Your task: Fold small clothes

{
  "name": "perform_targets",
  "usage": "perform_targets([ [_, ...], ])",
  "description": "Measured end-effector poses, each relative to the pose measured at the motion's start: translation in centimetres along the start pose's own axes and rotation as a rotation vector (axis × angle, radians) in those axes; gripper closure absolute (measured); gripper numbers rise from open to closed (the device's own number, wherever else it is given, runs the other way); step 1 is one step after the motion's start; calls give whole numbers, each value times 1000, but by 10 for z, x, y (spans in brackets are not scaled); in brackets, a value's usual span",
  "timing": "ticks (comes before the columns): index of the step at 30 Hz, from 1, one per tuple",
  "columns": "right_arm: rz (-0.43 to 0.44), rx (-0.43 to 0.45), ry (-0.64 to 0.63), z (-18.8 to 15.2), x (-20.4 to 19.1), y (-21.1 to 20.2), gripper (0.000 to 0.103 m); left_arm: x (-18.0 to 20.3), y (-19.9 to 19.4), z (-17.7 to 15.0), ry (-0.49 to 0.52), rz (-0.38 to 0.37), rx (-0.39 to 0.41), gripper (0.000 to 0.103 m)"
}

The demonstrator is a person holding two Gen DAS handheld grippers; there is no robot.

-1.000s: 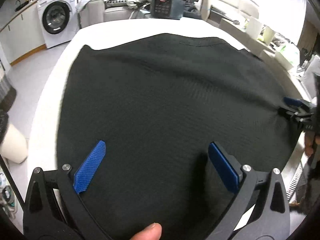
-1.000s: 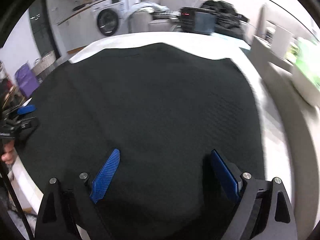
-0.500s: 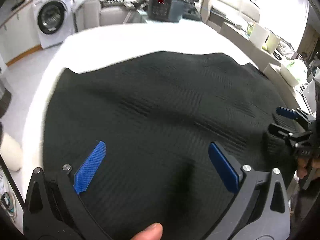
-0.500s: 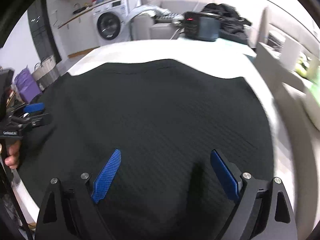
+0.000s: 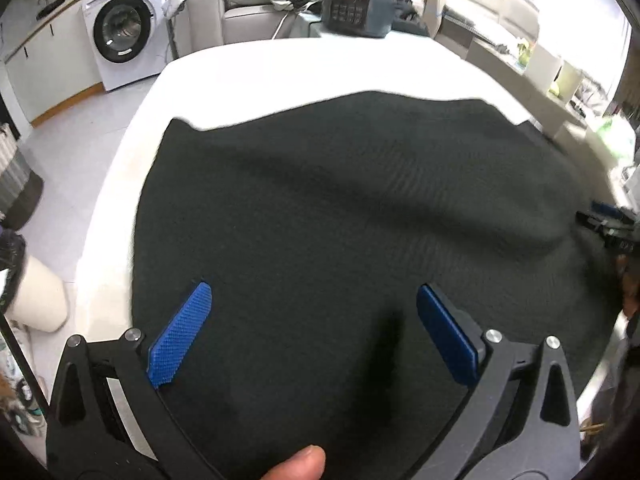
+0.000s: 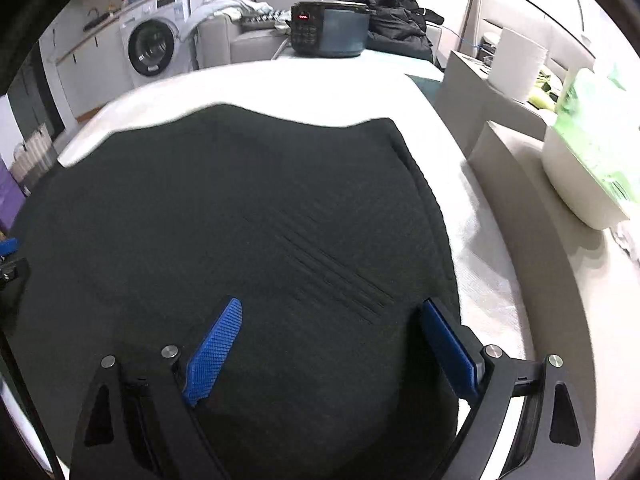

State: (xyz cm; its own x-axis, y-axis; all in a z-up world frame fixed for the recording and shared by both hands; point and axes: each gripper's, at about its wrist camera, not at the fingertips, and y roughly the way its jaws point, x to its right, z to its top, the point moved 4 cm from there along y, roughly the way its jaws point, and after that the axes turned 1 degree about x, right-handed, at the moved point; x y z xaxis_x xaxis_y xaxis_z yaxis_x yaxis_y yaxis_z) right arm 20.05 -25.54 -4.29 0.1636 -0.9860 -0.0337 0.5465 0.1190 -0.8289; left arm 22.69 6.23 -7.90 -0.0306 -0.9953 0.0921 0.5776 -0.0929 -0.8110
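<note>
A black knit garment [image 5: 340, 220] lies spread over a white table [image 5: 304, 68], with soft ripples across its middle. My left gripper [image 5: 314, 294] hangs open over the garment's near left part, blue pads [image 5: 180, 340] wide apart and nothing pinched between them. A thumb [image 5: 300, 464] shows at the bottom edge. The right gripper [image 5: 608, 224] appears at the garment's right edge. In the right wrist view the garment [image 6: 240, 220] fills the frame, and my right gripper [image 6: 333, 305] stands open above its near right part. The left gripper [image 6: 8, 256] peeks in at the far left.
A black appliance with a red display [image 6: 328, 28] stands at the table's far edge, with dark clothes [image 6: 392, 12] behind it. A white tub with green contents [image 6: 588, 168] sits on a ledge to the right. A washing machine [image 5: 124, 36] is at the back left.
The garment's far edge now lies nearer to me, with more white table showing beyond it. Ripples have formed across its middle. Both grippers stayed open.
</note>
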Motion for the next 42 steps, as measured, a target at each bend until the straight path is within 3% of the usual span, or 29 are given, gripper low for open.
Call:
perform_targets([
  [5, 87, -1, -84, 31, -52, 18, 11, 20, 26, 33, 7, -61, -17, 1],
  [9, 69, -20, -142, 43, -69, 38, 11, 23, 54, 49, 49, 20, -34, 1],
  [12, 40, -22, -116, 47, -49, 42, 11, 9, 54, 52, 28, 12, -29, 1],
  [14, -23, -24, -72, 49, -17, 46, 11, -8, 54, 53, 0, 50, -31, 1],
  [17, -49, -36, 28, 49, 26, 49, 10, -28, 50, 54, -35, 20, -17, 1],
  [19, -97, -34, 55, 52, 40, 47, 10, -32, 49, 57, -35, 45, -13, 1],
  [23, -31, 1, 84, 70, 34, 46, 10, -26, 49, 71, -14, 41, 21, 1],
  [27, 51, 8, 8, 91, -7, 58, 10, -12, 68, 91, -10, -6, 4, 1],
  [30, 82, -10, -72, 100, -31, 76, 10, -13, 91, 103, 10, 48, -31, 1],
  [35, -2, -41, 17, 106, 6, 90, 10, -57, 99, 112, -108, 82, -29, 1],
  [37, 30, -49, 104, 109, 35, 95, 8, -77, 95, 111, -145, 102, -22, 1],
  [40, -119, -41, 93, 110, 58, 93, 9, -95, 82, 100, -152, 156, -21, 1],
  [42, -139, -45, 98, 106, 66, 87, 9, -103, 73, 92, -156, 182, -11, 1],
])
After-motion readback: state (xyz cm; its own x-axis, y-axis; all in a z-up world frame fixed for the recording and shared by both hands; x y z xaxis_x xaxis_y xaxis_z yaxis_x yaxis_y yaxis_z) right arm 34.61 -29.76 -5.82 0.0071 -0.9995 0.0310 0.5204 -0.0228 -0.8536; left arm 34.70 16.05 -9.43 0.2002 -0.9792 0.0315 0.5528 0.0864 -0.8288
